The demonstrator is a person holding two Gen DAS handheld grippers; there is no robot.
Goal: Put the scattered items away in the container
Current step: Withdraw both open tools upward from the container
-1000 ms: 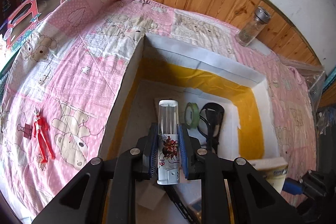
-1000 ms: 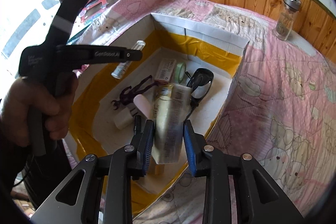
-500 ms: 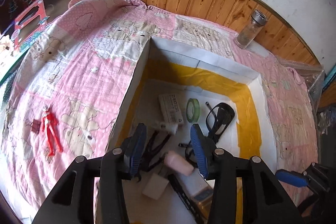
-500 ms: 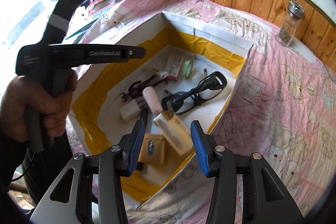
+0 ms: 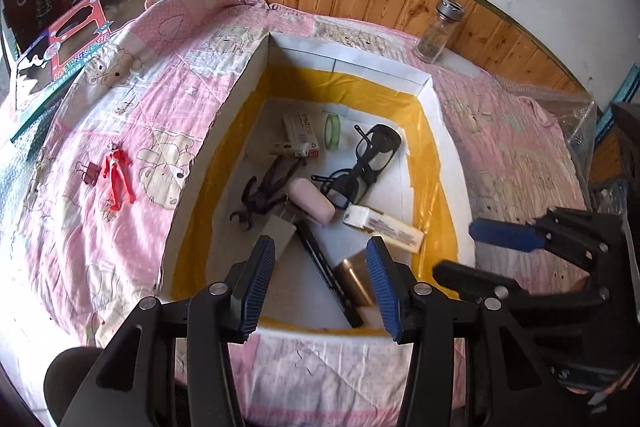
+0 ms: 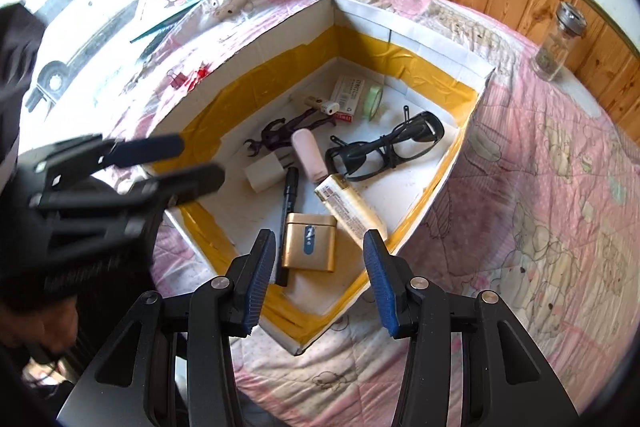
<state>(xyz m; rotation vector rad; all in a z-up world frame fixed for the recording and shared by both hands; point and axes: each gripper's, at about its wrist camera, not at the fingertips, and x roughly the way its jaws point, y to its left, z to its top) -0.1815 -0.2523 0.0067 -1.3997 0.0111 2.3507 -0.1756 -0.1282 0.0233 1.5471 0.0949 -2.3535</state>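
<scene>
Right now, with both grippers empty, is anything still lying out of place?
Yes. A red toy figure and a red binder clip lie on the pink quilt, left of the box. A glass jar stands upright by the wood panelling. Nothing looks spilled or damaged.

We see bright daylight flooding in from ten o'clock in the right wrist view, blowing out that corner. Fisheye bending curves every edge, and the left gripper (image 6: 132, 163) there is motion-blurred.
</scene>
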